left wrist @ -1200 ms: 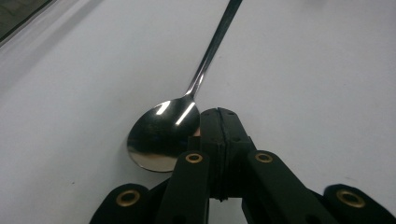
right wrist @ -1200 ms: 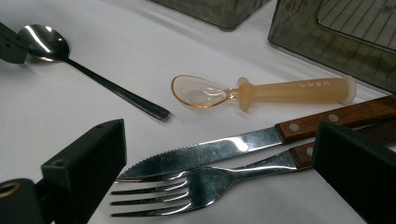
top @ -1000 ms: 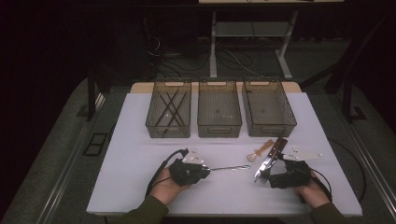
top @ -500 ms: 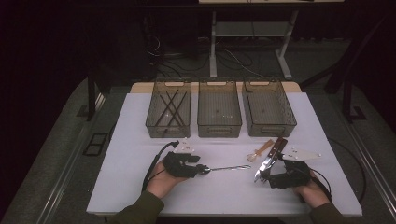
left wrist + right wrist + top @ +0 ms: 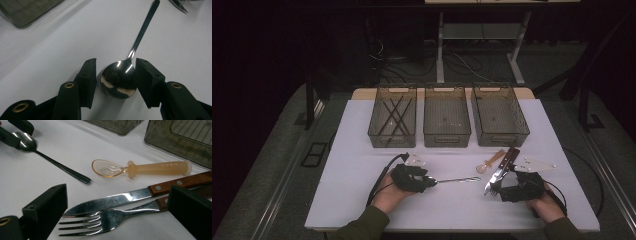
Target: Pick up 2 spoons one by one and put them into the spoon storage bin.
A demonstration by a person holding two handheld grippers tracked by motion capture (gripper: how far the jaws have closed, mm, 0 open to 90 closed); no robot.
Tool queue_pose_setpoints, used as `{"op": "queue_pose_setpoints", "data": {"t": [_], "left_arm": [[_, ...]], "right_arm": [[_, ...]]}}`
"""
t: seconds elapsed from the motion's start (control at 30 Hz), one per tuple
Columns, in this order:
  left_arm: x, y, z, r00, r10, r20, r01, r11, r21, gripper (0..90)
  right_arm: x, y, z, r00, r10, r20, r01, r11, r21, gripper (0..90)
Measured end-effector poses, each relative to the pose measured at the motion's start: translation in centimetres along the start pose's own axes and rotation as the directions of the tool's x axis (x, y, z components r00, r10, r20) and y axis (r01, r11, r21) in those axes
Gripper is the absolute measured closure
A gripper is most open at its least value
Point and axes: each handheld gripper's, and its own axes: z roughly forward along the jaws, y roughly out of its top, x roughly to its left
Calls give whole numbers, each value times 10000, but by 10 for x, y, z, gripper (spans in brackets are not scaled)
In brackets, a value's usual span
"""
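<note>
the left gripper (image 5: 428,182) lies low on the white table (image 5: 357,145), its jaws parted about halfway, having just been opening. the bowl of the metal spoon (image 5: 119,78) sits flat on the table between the two pads; in the left gripper view a slim gap shows on the left pad's side, while the right pad stands right at the bowl's rim, touching or nearly so. nothing is lifted. the spoon's handle runs away from the jaws toward the right gripper (image 5: 495,189), ending just short of the knife (image 5: 117,201).

the right gripper rests near the table's front right edge with its jaws wide apart and nothing clamped. between and just ahead of its pads lie the fork (image 5: 100,218) and the wood-handled knife, side by side and partly overlapping at the handles. the amber plastic spoon (image 5: 140,168) lies just beyond them, apart from the knife, near the front wall of the right bin (image 5: 499,112).

three smoky bins stand in a row at the far edge: the left bin (image 5: 393,117) holds dark sticks, the middle bin (image 5: 446,115) stands close between the others. the widest bare stretch of tabletop is on the left, between the left bin's front wall and the near edge; a narrower strip runs in front of both hands.
</note>
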Motion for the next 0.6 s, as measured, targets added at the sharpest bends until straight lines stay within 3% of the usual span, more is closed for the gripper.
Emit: {"op": "queue_pose_setpoints", "data": {"t": [0.03, 0.1, 0.37, 0.6], "left_arm": [[-1, 0, 1, 9999, -134, 20, 134, 9999, 20, 518], [-2, -1, 2, 10000, 22, -17, -22, 9999, 119, 519], [-5, -1, 4, 10000, -10, 77, 10, 10000, 78, 547], [-8, -1, 4, 9991, 408, 59, -409, 9989, 249, 614]], "right_arm": [[0, 0, 0, 10000, 9, 3, -9, 10000, 1, 32], [0, 0, 0, 10000, 6, 0, -6, 10000, -1, 32], [0, 0, 0, 10000, 10, -8, -10, 10000, -5, 32], [0, 0, 0, 10000, -8, 3, 8, 10000, 11, 32]]}}
